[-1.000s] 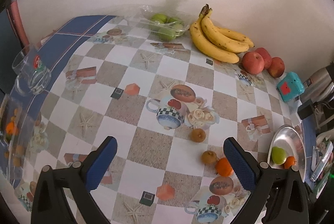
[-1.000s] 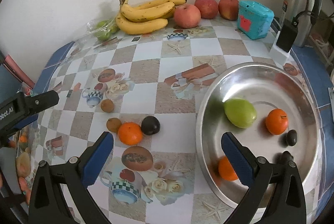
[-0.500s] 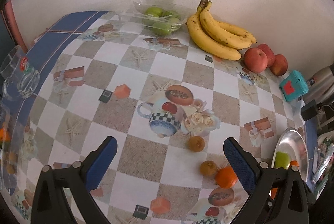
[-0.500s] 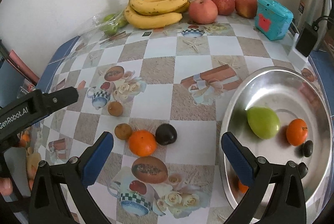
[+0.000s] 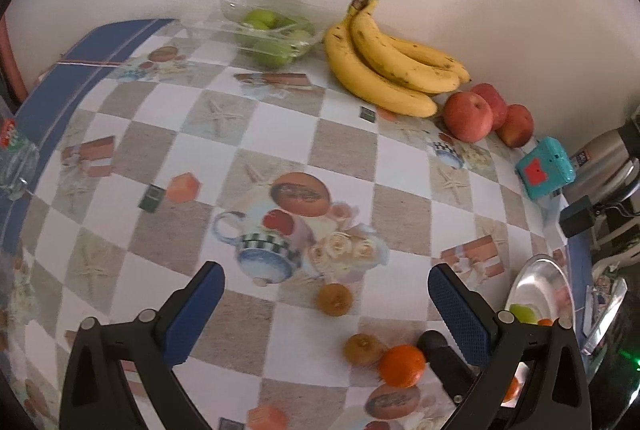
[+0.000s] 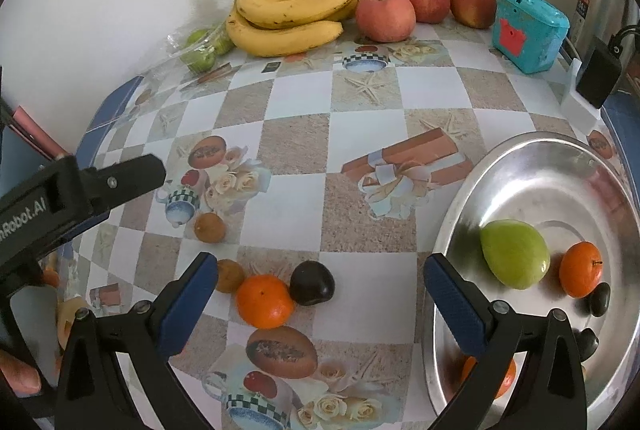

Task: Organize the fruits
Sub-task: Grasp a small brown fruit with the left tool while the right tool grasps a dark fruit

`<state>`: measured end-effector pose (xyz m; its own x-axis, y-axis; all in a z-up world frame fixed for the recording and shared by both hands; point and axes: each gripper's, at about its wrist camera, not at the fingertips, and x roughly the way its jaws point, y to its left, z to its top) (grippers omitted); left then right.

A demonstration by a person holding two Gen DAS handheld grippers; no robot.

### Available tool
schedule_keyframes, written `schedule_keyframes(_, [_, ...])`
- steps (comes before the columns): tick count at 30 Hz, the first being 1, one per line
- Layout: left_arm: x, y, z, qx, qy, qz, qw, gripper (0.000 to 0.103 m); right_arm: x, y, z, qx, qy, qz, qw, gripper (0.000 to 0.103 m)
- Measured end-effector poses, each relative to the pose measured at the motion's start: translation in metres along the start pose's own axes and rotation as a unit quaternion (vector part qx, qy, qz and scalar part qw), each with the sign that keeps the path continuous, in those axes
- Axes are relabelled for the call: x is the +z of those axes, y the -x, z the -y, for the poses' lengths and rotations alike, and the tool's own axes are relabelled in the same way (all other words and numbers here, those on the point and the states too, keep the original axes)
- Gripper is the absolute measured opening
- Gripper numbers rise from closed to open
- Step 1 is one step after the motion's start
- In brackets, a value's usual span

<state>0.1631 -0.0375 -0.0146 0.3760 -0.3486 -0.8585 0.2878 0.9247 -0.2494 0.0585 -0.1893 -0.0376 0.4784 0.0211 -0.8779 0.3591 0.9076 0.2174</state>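
Note:
On the checked tablecloth lie an orange (image 6: pixel 264 300), a dark plum (image 6: pixel 312 282) and two small brown fruits (image 6: pixel 209 227) (image 6: pixel 229 274). My right gripper (image 6: pixel 320 288) stands open just in front of the orange and plum. To its right, a steel bowl (image 6: pixel 532 157) holds a green fruit (image 6: pixel 514 254), oranges (image 6: pixel 580 269) and small dark fruits. My left gripper (image 5: pixel 326 300) is open above the table, with a brown fruit (image 5: pixel 334 298) between its fingers' line and the orange (image 5: pixel 402 366) lower right. Bananas (image 5: pixel 384 69), red apples (image 5: pixel 467 116) and bagged green fruits (image 5: pixel 272 33) line the wall.
A teal box (image 6: pixel 528 29) and a steel flask (image 5: pixel 608 161) with a black charger (image 6: pixel 598 75) stand at the back right. A glass (image 5: pixel 16 157) sits at the left table edge. The left gripper's black body (image 6: pixel 80 185) reaches in from the left in the right wrist view.
Both grippers moved forward and lower toward the loose fruits. The orange and plum now sit closer to my right gripper's fingers. Nothing was grasped.

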Motion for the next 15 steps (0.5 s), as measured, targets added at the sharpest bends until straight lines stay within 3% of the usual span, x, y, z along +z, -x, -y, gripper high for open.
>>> schedule_keyframes(7, [-0.007,-0.014,0.002,-0.018,0.012,-0.023,0.9995,0.1,-0.001,-0.001,-0.002,-0.015,0.012,0.006,1.0,0.093])
schedule_keyframes(8, [-0.007,-0.014,0.001,-0.019,0.012,-0.024,0.9995,0.096,-0.002,-0.001,-0.004,-0.015,0.017,0.006,1.0,0.083])
schedule_keyframes(10, [-0.008,-0.016,0.001,-0.021,0.012,-0.028,0.9993,0.091,-0.003,-0.003,-0.004,-0.009,0.015,0.002,1.0,0.074])
schedule_keyframes(12, [-0.01,-0.019,0.001,-0.025,0.012,-0.035,0.999,0.086,-0.005,-0.007,-0.003,-0.005,0.011,-0.006,1.0,0.073])
schedule_keyframes(15, [-0.013,-0.025,0.0,-0.029,0.012,-0.051,0.9982,0.077,-0.008,-0.012,-0.001,-0.004,0.005,-0.016,1.0,0.06])
